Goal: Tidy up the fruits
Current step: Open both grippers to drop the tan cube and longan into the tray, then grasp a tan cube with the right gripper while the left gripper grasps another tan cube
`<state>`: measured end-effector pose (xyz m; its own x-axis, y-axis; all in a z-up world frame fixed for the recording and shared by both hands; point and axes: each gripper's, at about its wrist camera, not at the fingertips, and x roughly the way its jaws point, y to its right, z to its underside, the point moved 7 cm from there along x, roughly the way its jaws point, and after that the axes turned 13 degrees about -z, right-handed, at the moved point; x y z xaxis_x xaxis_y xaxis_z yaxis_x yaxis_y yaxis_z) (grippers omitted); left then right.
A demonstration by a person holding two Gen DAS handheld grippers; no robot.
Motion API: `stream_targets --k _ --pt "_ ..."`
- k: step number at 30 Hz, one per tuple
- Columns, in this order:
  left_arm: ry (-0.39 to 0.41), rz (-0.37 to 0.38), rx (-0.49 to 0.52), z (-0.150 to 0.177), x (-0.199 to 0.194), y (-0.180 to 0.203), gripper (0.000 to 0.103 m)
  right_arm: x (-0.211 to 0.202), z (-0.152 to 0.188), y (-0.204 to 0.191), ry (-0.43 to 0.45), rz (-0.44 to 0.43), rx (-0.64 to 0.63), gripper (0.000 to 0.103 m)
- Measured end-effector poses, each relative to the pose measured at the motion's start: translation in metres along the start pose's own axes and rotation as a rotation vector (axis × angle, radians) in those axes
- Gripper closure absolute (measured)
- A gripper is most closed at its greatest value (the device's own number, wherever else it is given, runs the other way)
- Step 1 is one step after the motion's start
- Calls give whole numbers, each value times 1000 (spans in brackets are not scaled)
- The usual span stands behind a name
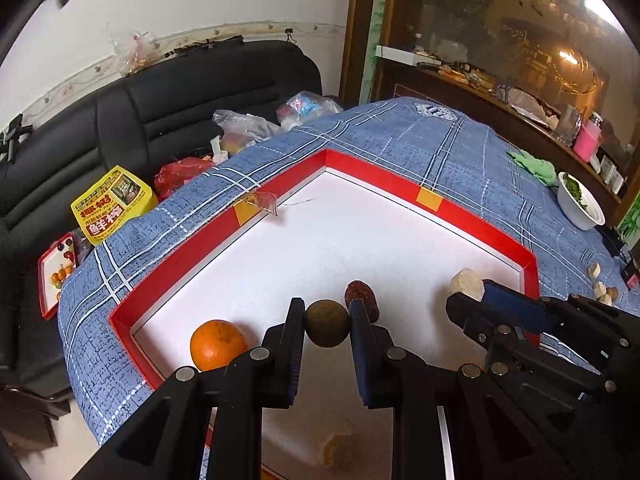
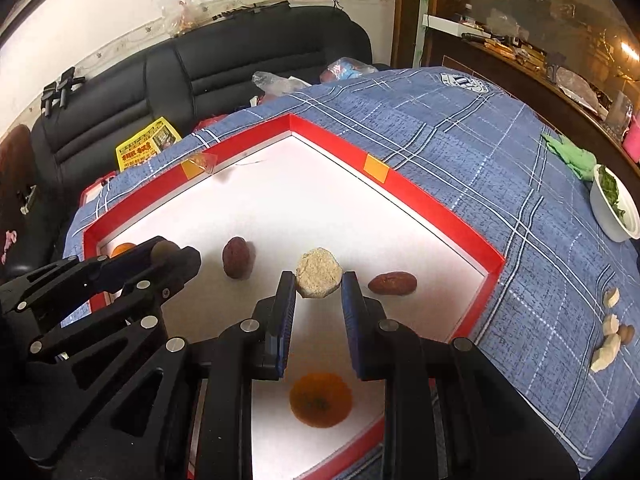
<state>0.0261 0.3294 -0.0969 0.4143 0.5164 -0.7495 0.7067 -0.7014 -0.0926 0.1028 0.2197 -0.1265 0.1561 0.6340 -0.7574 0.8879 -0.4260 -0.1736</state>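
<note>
A red-rimmed white tray (image 1: 400, 184) (image 2: 420, 196) lies on the blue plaid cloth. My left gripper (image 1: 327, 322) is shut on a round brown-green fruit (image 1: 327, 324) just above the tray floor; it shows at the left of the right wrist view (image 2: 164, 251). My right gripper (image 2: 319, 280) is shut on a pale beige chunk (image 2: 319, 273), which shows in the left wrist view (image 1: 466, 283). In the tray lie an orange (image 1: 218, 345), a dark red date (image 1: 362, 293) (image 2: 237, 258), a second date (image 2: 392, 283) and an orange fruit (image 2: 321, 399) below my right gripper.
Pale chunks and a small nut (image 2: 610, 330) lie on the cloth right of the tray. A white bowl of greens (image 2: 614, 208) and a green cloth (image 2: 570, 156) sit at far right. A black sofa (image 1: 160, 112) with bags stands behind the table.
</note>
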Motion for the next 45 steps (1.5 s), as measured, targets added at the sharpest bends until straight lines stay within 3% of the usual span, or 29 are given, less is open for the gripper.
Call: stream_targets --k 7,10,12,13,14,16,19,24,27,31,34,40,45 --pt "-18 -36 -18 0 8 -7 82 5 0 2 -12 4 12 80" --pt "-74 -48 -31 3 18 -13 81 8 1 3 -25 -1 26 80" --pt "-87 -62 -30 5 20 -15 72 10 4 4 -43 -6 38 79" --pt "-94 -75 -27 6 19 -16 56 10 5 4 -46 -10 39 79" --pt "-100 -86 -28 6 19 -17 46 10 6 4 -48 -11 39 71" --pt "-104 -116 -68 6 14 -25 37 6 8 5 -51 -1 43 52" --pt "-104 -98 -138 5 3 -32 35 -9 8 10 -22 3 61 38" --pt "-3 -70 -260 -3 -34 -38 34 -46 10 21 51 7 96 32" --pt "62 -35 -282 -8 -56 -29 34 -73 14 32 107 18 110 32" --pt "124 24 -200 -9 -78 7 32 -118 30 66 196 78 150 32" --pt "137 96 -76 2 -87 55 32 -146 55 110 239 141 208 32" --pt "106 207 198 34 -82 160 32 -169 123 238 199 239 513 33" --pt "83 246 280 48 -78 204 31 -162 131 287 179 214 641 33"
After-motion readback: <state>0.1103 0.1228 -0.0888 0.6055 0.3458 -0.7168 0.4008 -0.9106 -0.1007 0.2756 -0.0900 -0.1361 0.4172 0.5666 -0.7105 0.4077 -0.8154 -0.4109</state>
